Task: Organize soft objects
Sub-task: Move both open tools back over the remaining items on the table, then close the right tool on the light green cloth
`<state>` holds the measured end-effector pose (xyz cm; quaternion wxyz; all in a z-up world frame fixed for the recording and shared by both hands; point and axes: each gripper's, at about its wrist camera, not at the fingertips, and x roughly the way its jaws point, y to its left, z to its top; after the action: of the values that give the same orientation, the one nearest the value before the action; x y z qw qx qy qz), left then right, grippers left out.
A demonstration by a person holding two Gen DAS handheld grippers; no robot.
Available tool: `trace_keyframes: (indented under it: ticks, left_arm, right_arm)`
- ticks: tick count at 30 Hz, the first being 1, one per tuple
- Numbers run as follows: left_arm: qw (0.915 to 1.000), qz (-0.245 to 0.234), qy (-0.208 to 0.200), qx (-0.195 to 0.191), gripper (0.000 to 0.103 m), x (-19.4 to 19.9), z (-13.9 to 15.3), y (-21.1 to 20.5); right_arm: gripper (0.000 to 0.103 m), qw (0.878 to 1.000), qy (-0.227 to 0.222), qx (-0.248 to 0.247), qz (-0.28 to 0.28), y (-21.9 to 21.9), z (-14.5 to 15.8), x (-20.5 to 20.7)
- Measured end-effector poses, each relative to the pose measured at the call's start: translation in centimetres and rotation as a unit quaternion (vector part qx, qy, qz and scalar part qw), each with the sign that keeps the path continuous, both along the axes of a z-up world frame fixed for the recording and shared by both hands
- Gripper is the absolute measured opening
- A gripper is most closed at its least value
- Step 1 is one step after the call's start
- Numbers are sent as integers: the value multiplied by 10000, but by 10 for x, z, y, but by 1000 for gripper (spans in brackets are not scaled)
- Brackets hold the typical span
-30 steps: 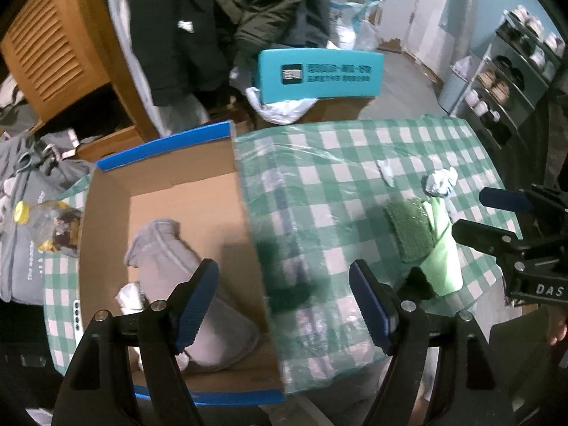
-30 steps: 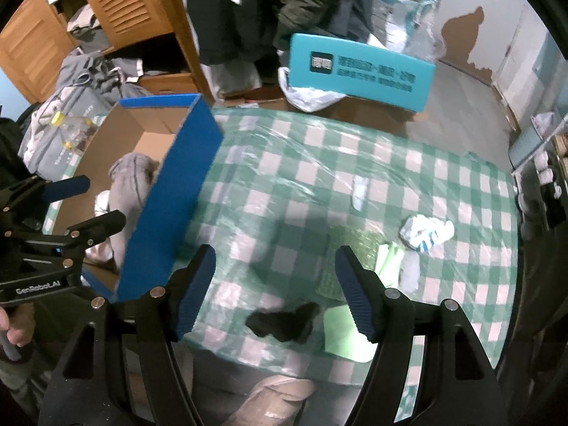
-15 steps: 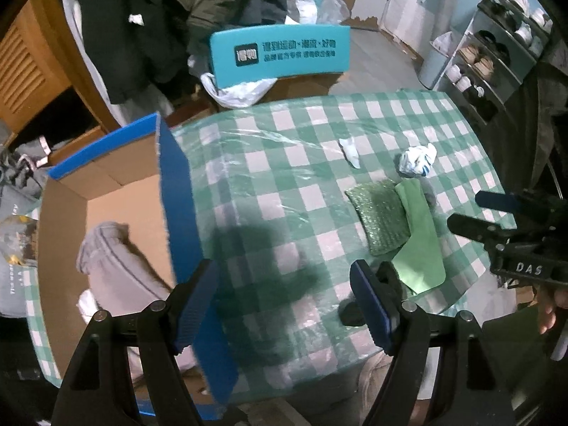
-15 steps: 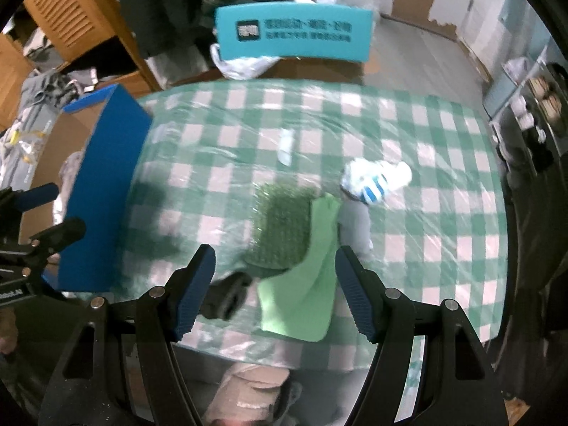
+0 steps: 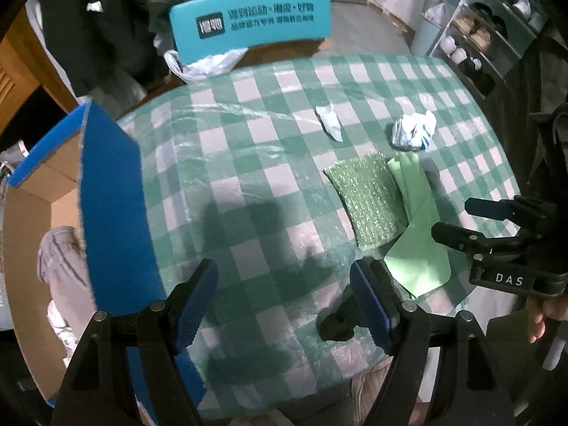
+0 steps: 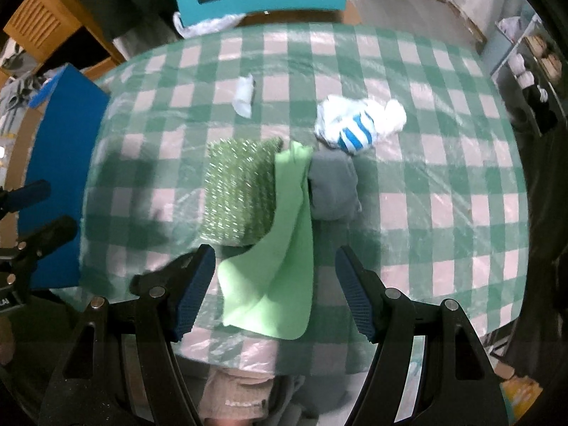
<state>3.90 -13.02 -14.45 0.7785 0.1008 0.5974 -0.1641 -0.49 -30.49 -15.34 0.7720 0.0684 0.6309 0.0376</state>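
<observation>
On the green checked table [image 5: 248, 191] lie a light green cloth [image 6: 280, 259], a dark green sparkly pad [image 6: 239, 191], a grey cloth [image 6: 332, 191], a blue-striped white bundle [image 6: 358, 124] and a small white scrap [image 6: 245, 96]. A black soft item [image 5: 337, 319] lies at the near edge, partly behind my left finger. My right gripper [image 6: 275, 294] hangs open over the light green cloth's near end, nothing between its fingers. My left gripper [image 5: 284, 305] is open above the table's near edge, empty. Grey clothing [image 5: 58, 266] sits in the blue cardboard box [image 5: 110, 195].
A teal chair back [image 5: 248, 23] with a plastic bag stands behind the table. Dark coats hang at the back left beside wooden cabinets. A shoe rack [image 5: 490, 32] lines the right wall. A person's knee shows below the near table edge.
Both grippers have dropped lower and shifted right, away from the box. The right one now sits over the green cloths; the left one has left the box and hangs over the table.
</observation>
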Motion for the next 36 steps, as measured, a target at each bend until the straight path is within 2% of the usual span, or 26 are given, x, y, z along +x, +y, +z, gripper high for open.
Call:
trace_keyframes:
  ticks: [10,16,23,26,28,29,30,31,36]
  left_arm:
    - [9996,-147,226,28,78,-1,-20,-13]
    - [9993,-234,288,96,78,-4,-28,-19]
    - [9991,-241,358,3,78,-6,-28,-19]
    - [9989,-283,361,17,78,-9,-28,-20]
    - [9988,-330,363,40,78,-11,-28,-22]
    - [9987,-349,362,47,78,-12,-28,-23]
    - [9986,-374,359,53,78,-14,-28,-23]
    - [9985,-402,356,60,78,-15,-29,-24]
    - [9980,-517,358,34,81,-21,-27,-27]
  right_arm:
    - [71,9996,215,169,-93,-10,-29,1]
    - [71,9994,302,135,-37,-7,-42,2]
    - [70,9992,384,46,57,-1,-54,2]
    - [53,9990,424,10,132,2,-56,0]
    - [37,9987,476,-30,184,4,-58,-1]
    - [35,9985,502,-29,203,4,-59,-3]
    - [28,9985,499,-24,234,5,-59,-4]
    - [17,9984,504,12,259,7,-58,-6]
    - [11,9980,532,57,343,5,-52,-12]
